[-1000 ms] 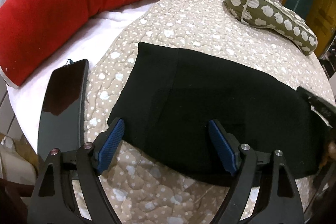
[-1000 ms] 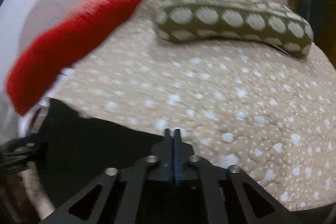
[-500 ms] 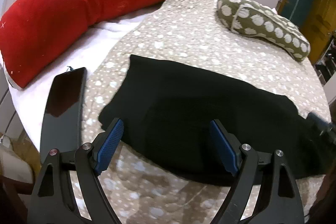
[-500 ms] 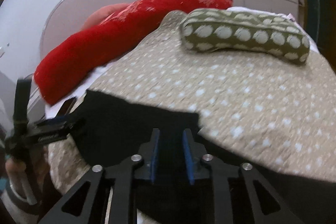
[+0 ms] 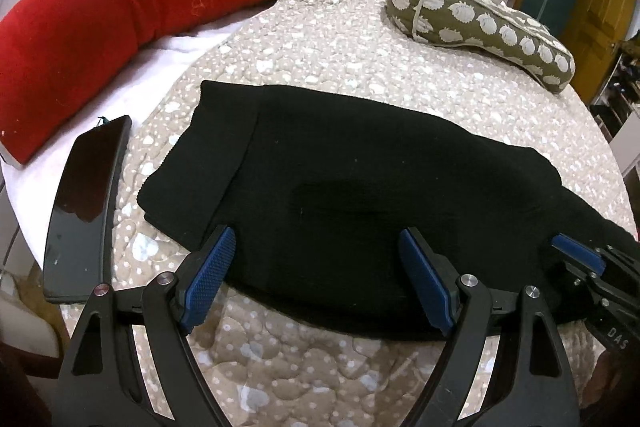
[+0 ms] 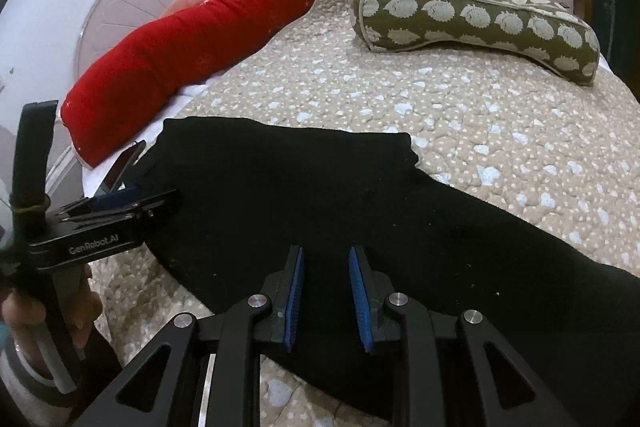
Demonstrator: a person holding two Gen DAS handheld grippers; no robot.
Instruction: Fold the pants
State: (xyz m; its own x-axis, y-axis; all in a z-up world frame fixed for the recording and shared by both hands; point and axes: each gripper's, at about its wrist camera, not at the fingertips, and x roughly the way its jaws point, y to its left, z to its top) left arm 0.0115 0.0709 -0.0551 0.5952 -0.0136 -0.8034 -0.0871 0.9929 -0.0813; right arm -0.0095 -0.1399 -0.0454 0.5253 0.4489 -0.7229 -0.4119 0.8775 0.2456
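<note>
Since the earlier frames: right gripper (image 6: 326,291), formerly pressed together, now stands with jaws parted a little and nothing between them; left gripper (image 5: 316,279) unchanged, jaws spread wide and empty; pants shifted only slightly.

Left to right, left wrist view:
- Long red plush bolster (image 5: 132,7), far left, curving along the white sheet.
- Black glossy flat phone (image 5: 86,207), near left, just beside the quilt edge, apart from the pants.
- Beige quilted bedspread with pale spots (image 5: 340,39), bearing the work.
- Black knit pants (image 5: 360,179), lying flat across the near middle of the bedspread, already folded into a long band; a layered end lies at left, the rest runs off right toward the right gripper.
- Olive cushion with white hedgehog print (image 5: 480,19), far right, well apart from the pants.

Handling, judged: soft, light, limp fabric with some grip from the knit; no fragility; layers likely to slide apart if lifted by one ply. Best hold appears to be the left end, pinching all layers near each corner, with the right gripper taking the near edge it hovers over.

Differences otherwise: both grippers sit a touch closer over the near hem.
</note>
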